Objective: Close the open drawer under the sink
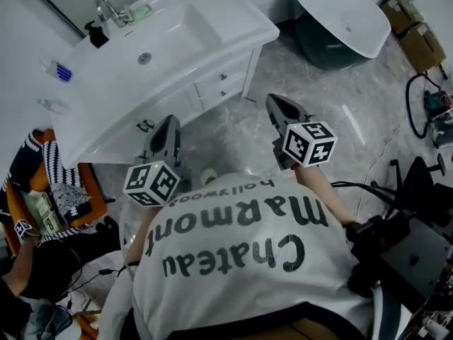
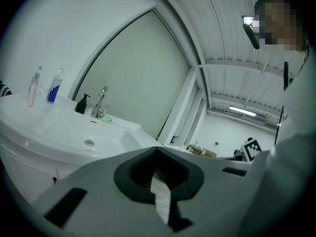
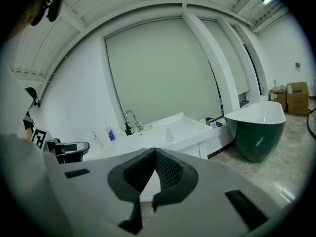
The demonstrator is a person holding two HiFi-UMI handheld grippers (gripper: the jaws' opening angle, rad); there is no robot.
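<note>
Sink cabinet [image 1: 212, 83], left hand-held gripper [image 2: 157, 150] and right hand-held gripper [image 3: 154, 151] closed, empty

The cabinet front [image 1: 170, 108] under the sink [image 1: 170, 44] is partly covered by the left gripper [image 1: 168, 125] in the head view. In the left gripper view it is almost wholly hidden behind that gripper's body. Whether any of the drawers [image 1: 223, 83] stands open cannot be told. Print on the bottles [image 2: 54, 88] is too small to be read.
</note>
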